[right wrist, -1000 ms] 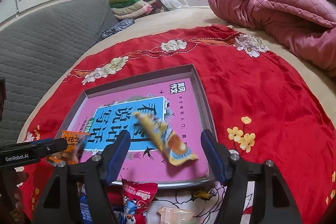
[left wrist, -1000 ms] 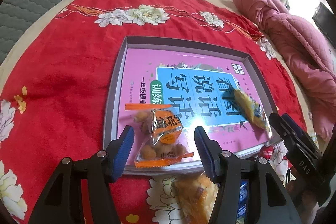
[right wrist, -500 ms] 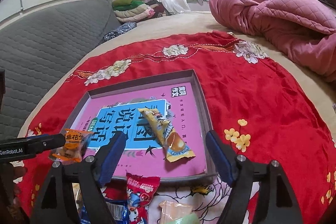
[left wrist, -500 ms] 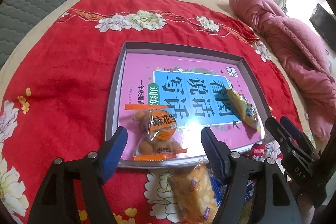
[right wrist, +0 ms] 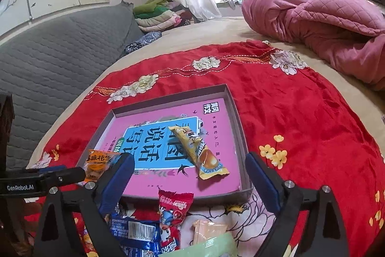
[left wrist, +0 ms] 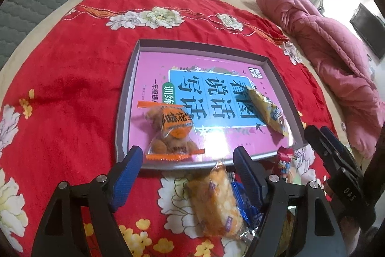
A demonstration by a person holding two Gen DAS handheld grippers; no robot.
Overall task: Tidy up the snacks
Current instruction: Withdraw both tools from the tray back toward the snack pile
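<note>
Reaching back for the loose snacks [right wrist: 175, 211] heaped just before the tray [right wrist: 237, 117] could nudge its near rim and shift the peanut packet [left wrist: 172, 131] and yellow bar [right wrist: 199, 153] inside; left gripper [left wrist: 187, 172] and right gripper [right wrist: 190, 180] are both spreading wider, nothing between their fingers.

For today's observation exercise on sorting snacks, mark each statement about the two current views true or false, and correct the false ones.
1. Two snack packets lie inside the grey tray. True: the orange peanut packet and the yellow wrapped bar.
2. The tray sits on a bare wooden floor. False: it rests on a red flowered cloth.
3. The left gripper clamps the orange peanut packet. False: its jaws are opening and nothing is held.
4. A red snack packet lies outside the tray. True.
5. The right gripper holds the yellow wrapped bar. False: its jaws are opening, empty.
</note>
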